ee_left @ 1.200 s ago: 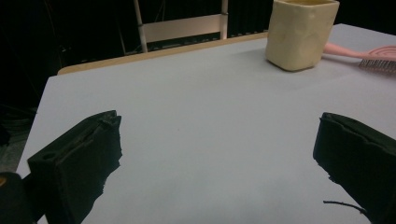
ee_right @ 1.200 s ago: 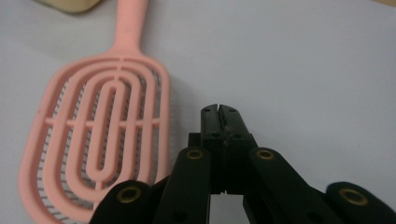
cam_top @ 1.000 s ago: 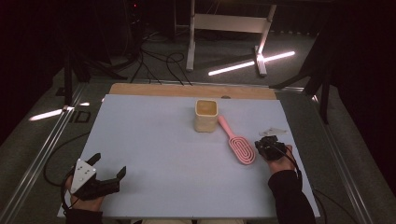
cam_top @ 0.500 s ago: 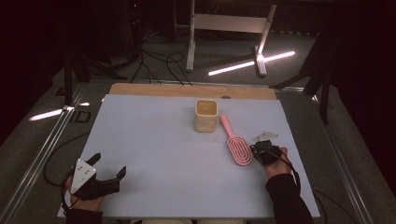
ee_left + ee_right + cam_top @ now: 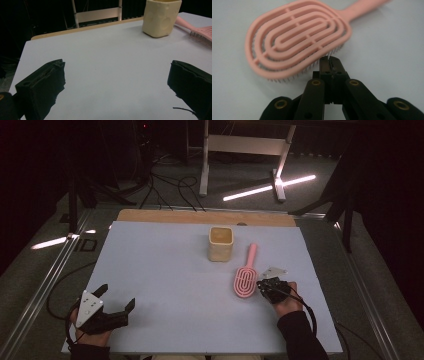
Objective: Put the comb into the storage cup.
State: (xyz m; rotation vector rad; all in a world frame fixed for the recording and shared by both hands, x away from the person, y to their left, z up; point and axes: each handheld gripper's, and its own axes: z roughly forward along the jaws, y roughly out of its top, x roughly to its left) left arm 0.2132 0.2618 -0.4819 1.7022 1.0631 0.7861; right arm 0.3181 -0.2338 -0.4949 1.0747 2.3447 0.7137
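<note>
A pink vented hairbrush (image 5: 245,274) (image 5: 294,47) lies bristles down on the pale table right of centre, its handle pointing toward the far edge. My right gripper (image 5: 263,286) (image 5: 329,60) is shut with nothing between its jaws, and its tips sit right at the near right edge of the brush head, by the bristles. A cream cup (image 5: 220,243) (image 5: 161,17) stands upright just left of the brush handle. My left gripper (image 5: 117,306) (image 5: 116,82) rests open at the near left of the table, far from both, with bare table between its jaws.
The table (image 5: 165,270) has a wooden strip along its far edge. A small grey plate (image 5: 274,271) lies on the table just beyond my right hand. Cables and a white stand (image 5: 242,150) are on the dark floor past the table.
My right gripper has slid left toward the brush head, from beside it to right at its edge. The left gripper, the cup and the brush have stayed put.
</note>
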